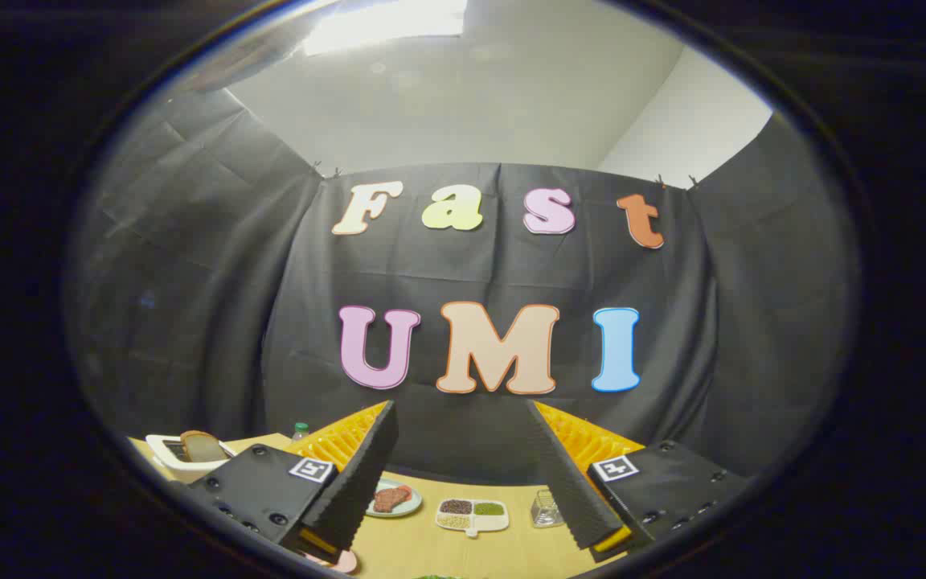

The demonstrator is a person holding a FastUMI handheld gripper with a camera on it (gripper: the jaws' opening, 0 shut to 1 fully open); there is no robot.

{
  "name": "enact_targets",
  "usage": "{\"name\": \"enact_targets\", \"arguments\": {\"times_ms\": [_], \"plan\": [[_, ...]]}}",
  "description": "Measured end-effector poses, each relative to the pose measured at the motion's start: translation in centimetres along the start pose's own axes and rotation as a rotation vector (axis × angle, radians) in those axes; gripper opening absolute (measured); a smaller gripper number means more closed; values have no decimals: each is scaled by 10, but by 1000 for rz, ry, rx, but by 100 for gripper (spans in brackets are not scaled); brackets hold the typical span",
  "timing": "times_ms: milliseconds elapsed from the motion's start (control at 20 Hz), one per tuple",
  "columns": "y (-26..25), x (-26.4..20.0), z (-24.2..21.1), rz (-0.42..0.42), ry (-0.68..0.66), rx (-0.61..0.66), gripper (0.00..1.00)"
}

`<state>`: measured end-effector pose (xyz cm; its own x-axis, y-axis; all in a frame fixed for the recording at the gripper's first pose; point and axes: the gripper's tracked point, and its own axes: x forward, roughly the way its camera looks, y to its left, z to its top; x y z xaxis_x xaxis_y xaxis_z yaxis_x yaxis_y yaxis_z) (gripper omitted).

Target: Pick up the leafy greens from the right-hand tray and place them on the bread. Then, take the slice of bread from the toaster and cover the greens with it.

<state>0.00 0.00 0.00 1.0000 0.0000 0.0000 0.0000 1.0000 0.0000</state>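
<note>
1. Black cloth wall behind a tan table [503, 547]; white ceiling and wall above the cloth.
2. Gripper [467, 474] held high and level over the table, fingers spread wide, nothing between them; each finger [358, 482] is black ribbed foam on the inner face with an orange ribbed back.
3. Toaster [178, 454] is white, off to the left beyond the left finger; a slice of bread [202, 445] sticks up out of it, pale crumb with a brown crust, tilted a bit.
4. Small green-capped bottle [301, 431] just right of the toaster, mostly hidden by the left finger.
5. Round pale plate [411, 505] on the table between the fingers, close to the left one; holds reddish-brown pieces [391, 498], can't tell what kind.
6. White divided tray [473, 516] right of the plate, roughly centred between the fingers; compartments hold dark brown, green and pale beige grainy fill.
7. Clear glass container [546, 510] right of the tray, beside the right finger; contents unclear.
8. Green sliver [439, 576] at the table's near edge, below the fingers, could be the leafy greens, too little visible to tell.
9. Pink rounded bit [342, 561] at the near edge under the left finger, unidentifiable.
</note>
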Motion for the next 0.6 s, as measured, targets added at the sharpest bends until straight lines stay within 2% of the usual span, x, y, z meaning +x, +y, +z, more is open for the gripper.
{"name": "enact_targets", "arguments": {"times_ms": [600], "plan": [[-6,-3,-24,16,61,8,100]]}}
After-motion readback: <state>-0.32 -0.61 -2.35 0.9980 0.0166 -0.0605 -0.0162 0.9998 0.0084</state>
